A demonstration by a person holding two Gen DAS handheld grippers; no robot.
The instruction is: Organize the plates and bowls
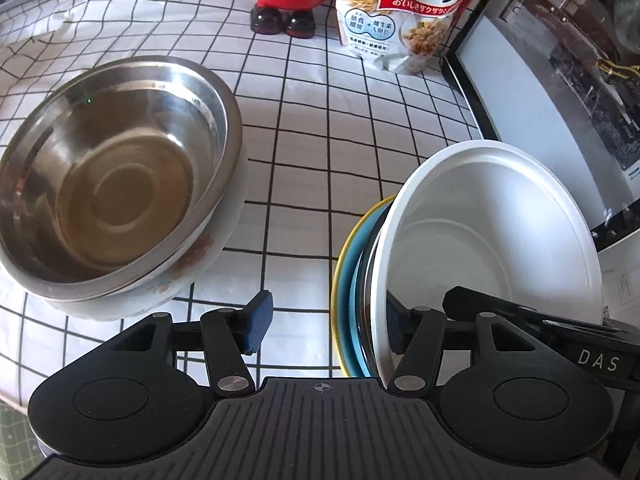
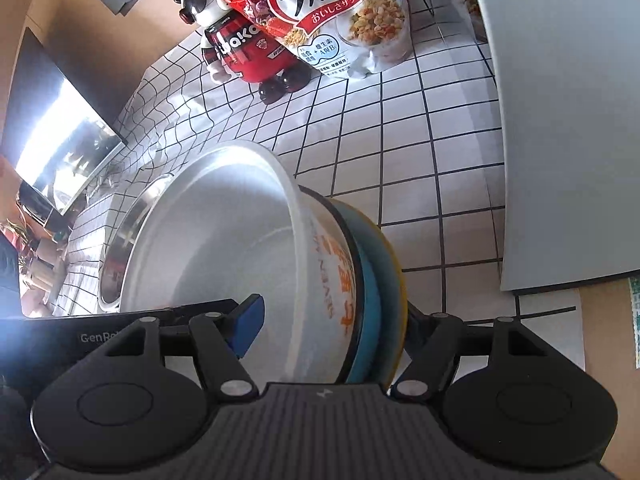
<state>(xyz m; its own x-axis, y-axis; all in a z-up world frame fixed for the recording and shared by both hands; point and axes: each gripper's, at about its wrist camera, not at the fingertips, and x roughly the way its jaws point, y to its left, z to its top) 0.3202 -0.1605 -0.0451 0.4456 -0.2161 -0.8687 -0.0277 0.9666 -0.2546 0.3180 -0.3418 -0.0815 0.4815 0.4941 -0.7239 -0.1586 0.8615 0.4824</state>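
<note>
We see the right hand-held gripper [image 2: 332,332] clamped across a tilted stack, its pads pressing on the inside of the white bowl [image 2: 224,248] and behind the yellow plate [image 2: 400,300], with a blue plate [image 2: 370,300] sandwiched between. Our left hand-held gripper [image 1: 324,322] is spread wide and grips nothing, though the stack's rims stand between its fingers. The steel bowl [image 1: 108,184], nested in another white bowl on the checked desk [image 1: 360,160], lies to the left of the stack and nearer our left hand, so we judge the stack must travel leftward to join it.
</note>
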